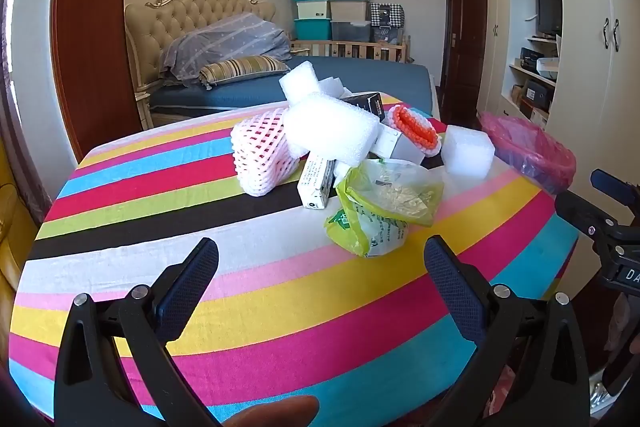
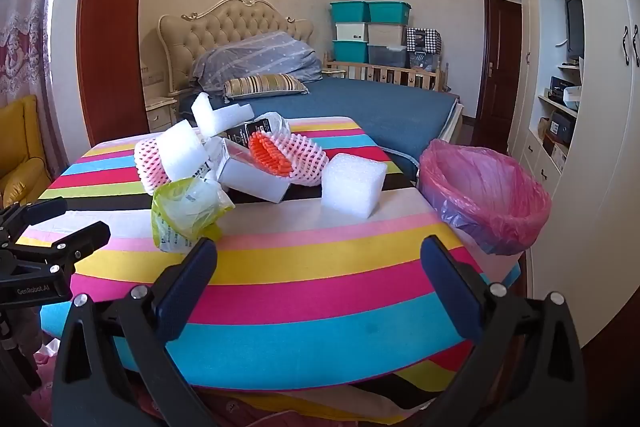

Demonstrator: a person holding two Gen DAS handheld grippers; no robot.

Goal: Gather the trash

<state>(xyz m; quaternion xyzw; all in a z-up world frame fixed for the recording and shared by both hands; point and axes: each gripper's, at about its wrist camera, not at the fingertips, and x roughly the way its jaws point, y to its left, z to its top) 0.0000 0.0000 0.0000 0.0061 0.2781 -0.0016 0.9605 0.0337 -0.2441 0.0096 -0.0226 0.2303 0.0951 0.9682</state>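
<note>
Trash [image 1: 340, 147] sits heaped mid-counter [image 1: 240, 307] on striped cloth: foam blocks, pink fruit netting, small cartons, a crumpled green bag [image 2: 184, 211]. Both claws, left claw [image 1: 320, 287] and right claw [image 2: 318, 287], hang wide open and empty short of the heap. A pink-lined bin [image 2: 488, 195] stands at the counter's right edge.

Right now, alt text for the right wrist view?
Open right gripper hovers over a striped tablecloth, empty. Ahead lies trash: a green plastic bag, a white foam block, boxes, fruit nets. A pink-lined bin stands right; bed behind.
</note>
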